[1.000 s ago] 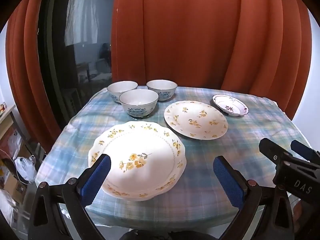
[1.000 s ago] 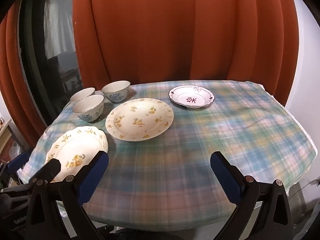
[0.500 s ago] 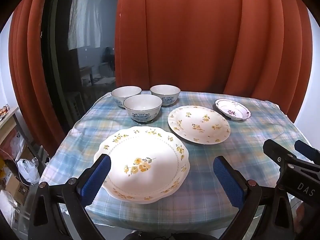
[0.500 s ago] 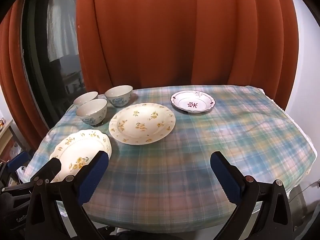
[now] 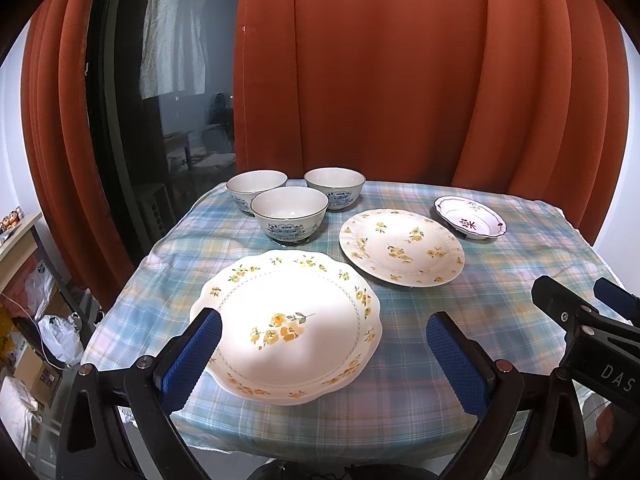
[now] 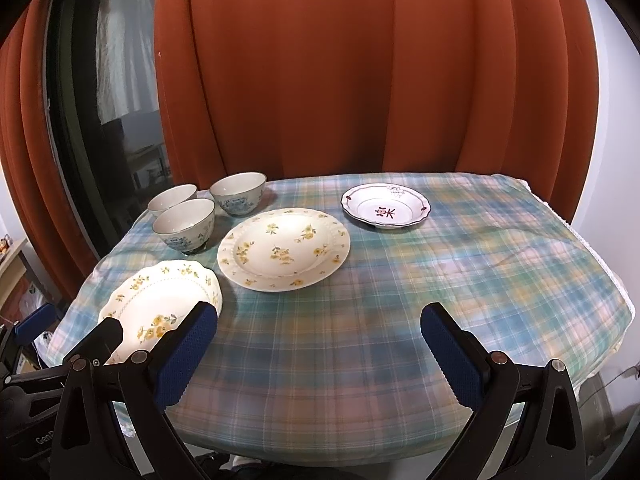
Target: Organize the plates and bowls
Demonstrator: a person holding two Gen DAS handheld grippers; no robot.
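Observation:
On the plaid cloth lie a scalloped yellow-flowered plate at the near left, a round yellow-flowered plate behind it, and a small purple-trimmed dish at the back. Three blue-patterned bowls stand at the back left. My left gripper is open and empty, above the near edge by the scalloped plate. My right gripper is open and empty over bare cloth.
The round table drops off at its near and right edges. Orange curtains hang close behind. A dark window is at the left, with boxes and bags on the floor below.
Both grippers have pulled back and tilted up a little, so the dishes sit lower and farther in both views. Nothing on the table has moved.

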